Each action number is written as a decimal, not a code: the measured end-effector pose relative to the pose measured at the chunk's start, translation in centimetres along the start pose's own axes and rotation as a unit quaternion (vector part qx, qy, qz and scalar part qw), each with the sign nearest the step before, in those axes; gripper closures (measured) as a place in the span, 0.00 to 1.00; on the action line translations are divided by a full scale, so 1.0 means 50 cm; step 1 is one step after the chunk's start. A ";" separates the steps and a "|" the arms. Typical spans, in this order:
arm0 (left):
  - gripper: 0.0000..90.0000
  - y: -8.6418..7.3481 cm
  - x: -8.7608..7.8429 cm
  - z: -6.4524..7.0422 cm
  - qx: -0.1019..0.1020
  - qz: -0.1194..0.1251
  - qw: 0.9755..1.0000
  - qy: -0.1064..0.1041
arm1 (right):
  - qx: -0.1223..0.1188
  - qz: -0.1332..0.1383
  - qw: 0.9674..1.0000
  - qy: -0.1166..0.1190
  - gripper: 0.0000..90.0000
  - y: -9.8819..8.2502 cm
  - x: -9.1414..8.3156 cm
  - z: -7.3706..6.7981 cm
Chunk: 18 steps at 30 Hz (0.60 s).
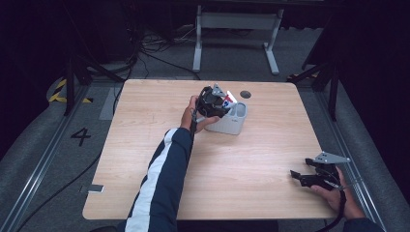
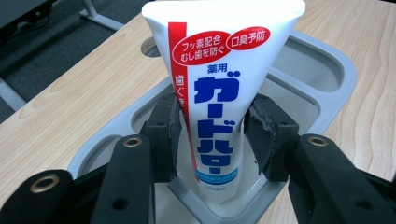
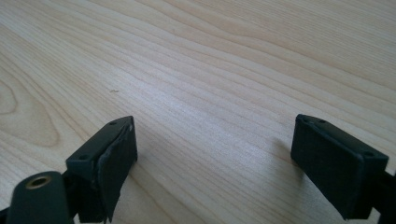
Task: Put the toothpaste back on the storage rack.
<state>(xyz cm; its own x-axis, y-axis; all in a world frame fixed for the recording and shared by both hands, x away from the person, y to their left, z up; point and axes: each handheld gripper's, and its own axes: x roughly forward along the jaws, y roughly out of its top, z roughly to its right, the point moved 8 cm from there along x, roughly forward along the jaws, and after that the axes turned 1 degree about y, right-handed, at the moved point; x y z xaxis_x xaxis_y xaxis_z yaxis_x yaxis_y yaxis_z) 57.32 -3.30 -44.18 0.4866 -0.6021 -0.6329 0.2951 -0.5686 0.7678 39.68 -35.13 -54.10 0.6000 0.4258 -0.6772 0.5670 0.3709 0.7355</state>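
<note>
Toothpaste tube (image 2: 219, 93) upright in grey caddy (image 2: 322, 70), L gripper (image 2: 212, 135) jaws just off it, slack; R gripper (image 3: 210, 163) agape; tube prob. light, squashy, slick—pinch mid-body.

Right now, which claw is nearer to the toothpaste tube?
Left. The left claw straddles the toothpaste tube, which stands in the grey organizer tray. The right claw rests far away, near the table's right front corner.
</note>
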 end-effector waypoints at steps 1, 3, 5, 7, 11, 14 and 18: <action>0.63 0.000 0.000 0.000 0.001 -0.001 1.000 0.000 | 0.000 0.000 1.000 0.000 0.16 0.000 0.000 0.000; 0.59 0.001 -0.001 0.000 0.002 -0.002 1.000 0.002 | 0.000 0.000 1.000 0.000 0.16 0.000 0.000 0.000; 0.57 0.004 -0.005 0.000 0.001 0.004 1.000 0.003 | 0.000 0.000 1.000 0.000 0.16 0.000 0.000 0.000; 0.56 0.005 -0.007 0.000 0.001 0.006 1.000 0.002 | 0.000 0.000 1.000 0.000 0.16 0.000 0.000 0.000; 0.51 0.009 -0.015 -0.004 -0.012 0.017 1.000 0.009 | 0.000 0.000 1.000 0.000 0.16 0.000 0.000 0.000; 0.47 0.011 -0.024 -0.010 -0.015 0.024 1.000 0.014 | 0.000 0.000 1.000 0.000 0.16 0.000 0.000 0.000; 0.47 0.014 -0.037 -0.010 -0.017 0.029 0.999 0.012 | 0.000 0.000 1.000 0.000 0.16 0.000 0.000 0.000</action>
<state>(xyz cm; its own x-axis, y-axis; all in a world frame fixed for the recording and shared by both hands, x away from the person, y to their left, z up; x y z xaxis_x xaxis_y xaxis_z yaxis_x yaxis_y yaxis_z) 57.02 -2.28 -42.42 0.5228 -0.6198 -0.5852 0.2938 -0.5134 0.8063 39.68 -35.13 -54.10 0.5999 0.4258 -0.6774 0.5671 0.3710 0.7354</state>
